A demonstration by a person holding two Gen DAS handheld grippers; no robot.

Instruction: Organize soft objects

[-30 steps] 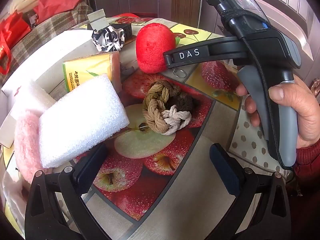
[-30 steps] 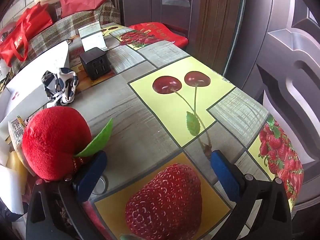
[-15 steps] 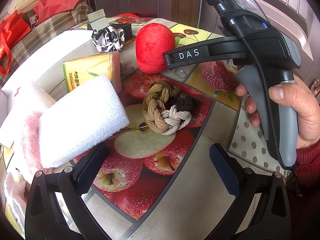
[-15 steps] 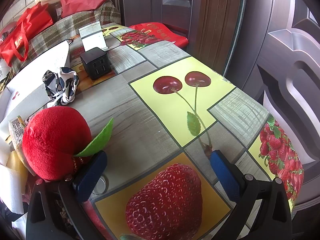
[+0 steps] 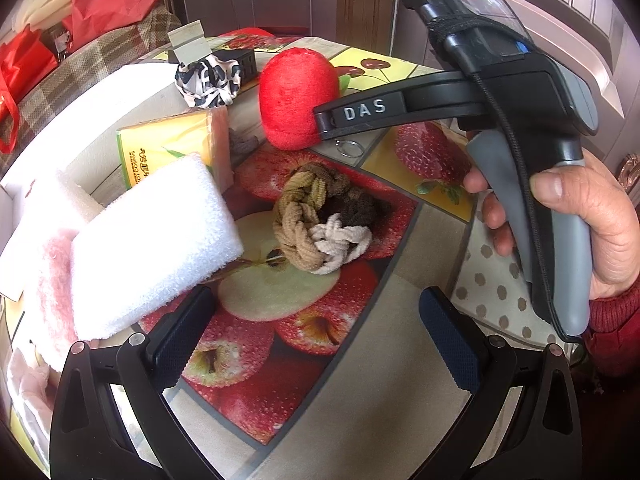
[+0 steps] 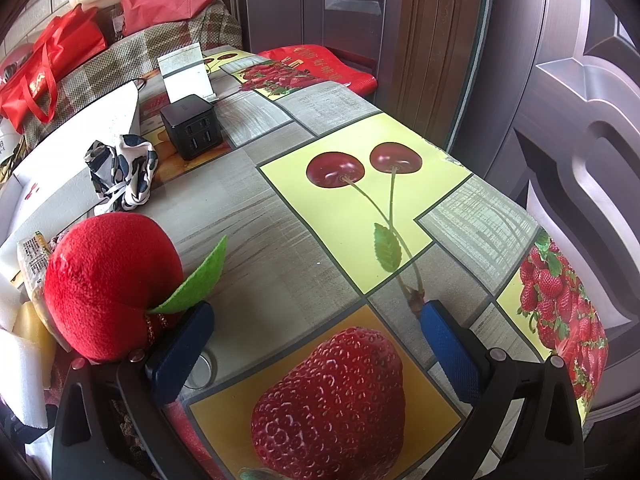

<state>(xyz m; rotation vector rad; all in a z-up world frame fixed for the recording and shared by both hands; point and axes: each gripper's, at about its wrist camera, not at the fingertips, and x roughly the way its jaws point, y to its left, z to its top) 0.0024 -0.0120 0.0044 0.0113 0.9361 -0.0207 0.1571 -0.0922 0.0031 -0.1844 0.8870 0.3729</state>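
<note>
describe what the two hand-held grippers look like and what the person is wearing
Each hand-held gripper, left and right, has black finger frames with dark blue textured pads. The right one shows a grey trigger handle, white "DAS" lettering, a black cable and a green light. The hand wears a red knit sleeve.

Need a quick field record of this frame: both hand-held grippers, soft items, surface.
left hand-held gripper: open, empty, above the table
right hand-held gripper: open, empty, left finger beside the plush apple
plush apple: red, green leaf, on the table
braided rope knot: brown, tan and white, ahead of left gripper
white sponge: tilted, leaning on a pink cloth
spotted cloth: bunched near the black charger
table: fruit-print cover
</note>
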